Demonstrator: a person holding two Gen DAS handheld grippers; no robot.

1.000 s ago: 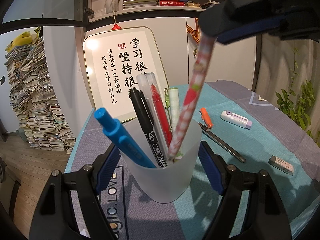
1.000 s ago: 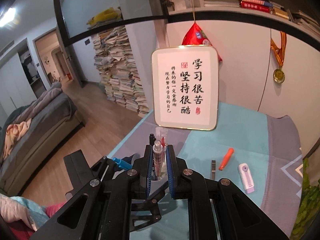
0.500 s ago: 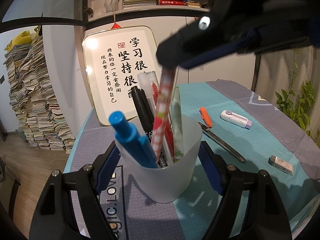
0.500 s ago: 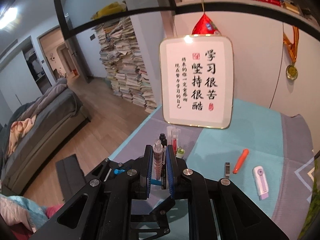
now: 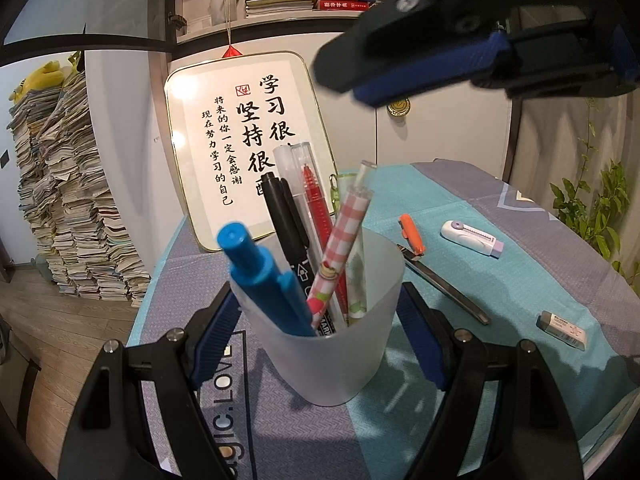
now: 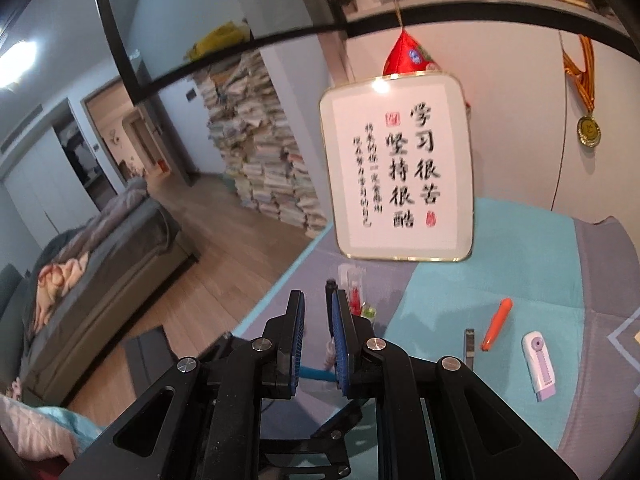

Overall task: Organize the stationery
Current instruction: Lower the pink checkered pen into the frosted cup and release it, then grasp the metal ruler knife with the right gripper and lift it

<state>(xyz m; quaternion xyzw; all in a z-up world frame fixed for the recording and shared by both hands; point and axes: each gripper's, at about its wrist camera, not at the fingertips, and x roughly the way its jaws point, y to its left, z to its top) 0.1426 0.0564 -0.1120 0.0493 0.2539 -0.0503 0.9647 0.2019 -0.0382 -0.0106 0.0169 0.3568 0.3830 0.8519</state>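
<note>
One more pen (image 5: 342,246) in cup (image 5: 320,344)

Each hand-held gripper (image 6: 316,336) is black plastic — silver screws at the joints, ribbed blue finger pads (image 5: 420,344).

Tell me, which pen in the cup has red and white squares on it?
The checked pen, leaning near the middle of the frosted cup. The others are plain: a blue pen, a black marker and a clear pen with red inside.

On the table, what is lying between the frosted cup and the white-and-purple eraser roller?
In the left wrist view, between the frosted cup and the roller lie an orange-capped pen and a dark metal utility knife, on the teal cloth.
</note>
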